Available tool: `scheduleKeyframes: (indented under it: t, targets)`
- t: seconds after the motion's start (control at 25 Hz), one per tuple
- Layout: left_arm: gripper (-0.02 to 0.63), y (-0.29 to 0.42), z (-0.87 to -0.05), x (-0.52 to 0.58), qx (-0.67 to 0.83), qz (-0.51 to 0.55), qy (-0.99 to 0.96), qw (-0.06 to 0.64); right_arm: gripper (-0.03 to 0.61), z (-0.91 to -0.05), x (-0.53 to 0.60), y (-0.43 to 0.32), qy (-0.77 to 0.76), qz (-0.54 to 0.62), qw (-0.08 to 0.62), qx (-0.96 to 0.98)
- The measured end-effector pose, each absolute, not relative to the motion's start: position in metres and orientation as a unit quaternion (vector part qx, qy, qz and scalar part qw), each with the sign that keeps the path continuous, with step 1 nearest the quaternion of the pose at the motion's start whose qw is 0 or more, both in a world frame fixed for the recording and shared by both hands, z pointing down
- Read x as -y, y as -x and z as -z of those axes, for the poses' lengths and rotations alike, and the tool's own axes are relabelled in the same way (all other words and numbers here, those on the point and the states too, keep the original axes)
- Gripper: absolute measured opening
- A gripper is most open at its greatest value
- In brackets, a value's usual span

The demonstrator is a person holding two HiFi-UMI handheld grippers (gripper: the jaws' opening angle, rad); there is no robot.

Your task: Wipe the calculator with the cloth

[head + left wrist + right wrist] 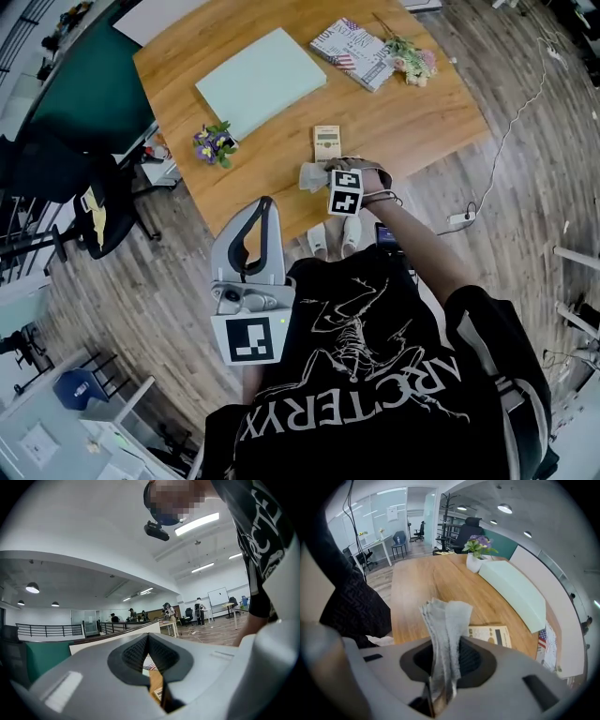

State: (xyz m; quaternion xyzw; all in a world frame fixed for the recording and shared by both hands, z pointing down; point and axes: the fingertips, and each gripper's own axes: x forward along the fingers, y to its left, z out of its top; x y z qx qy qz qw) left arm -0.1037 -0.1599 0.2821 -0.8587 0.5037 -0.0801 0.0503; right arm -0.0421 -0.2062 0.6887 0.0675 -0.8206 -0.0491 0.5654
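A small beige calculator [326, 142] lies flat on the wooden table [422, 122] near its front edge; the right gripper view shows the calculator [490, 636] just past the jaws, to the right. My right gripper [324, 176] hovers just in front of it, shut on a folded grey-white cloth [310, 175]. The cloth [444, 620] sticks out upright between the jaws of the right gripper [443, 645]. My left gripper [265, 204] is held back by my body, off the table, its jaws shut with nothing in them [147, 639].
Farther back on the table lie a pale green board [261, 80], a pot of purple flowers [214, 143], a patterned book [354, 52] and a small bouquet [410, 58]. An office chair [103, 211] stands left of the table. A power strip [459, 218] lies on the floor.
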Motion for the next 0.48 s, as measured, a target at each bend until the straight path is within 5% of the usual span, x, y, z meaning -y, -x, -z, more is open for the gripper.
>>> scheduleKeyframes:
  t: [0.48]
  targets:
    - [0.009, 0.088, -0.275, 0.167, -0.482, 0.078, 0.87, 0.064, 0.095, -0.703, 0.173, 0.047, -0.073, 0.022, 0.549, 0.832]
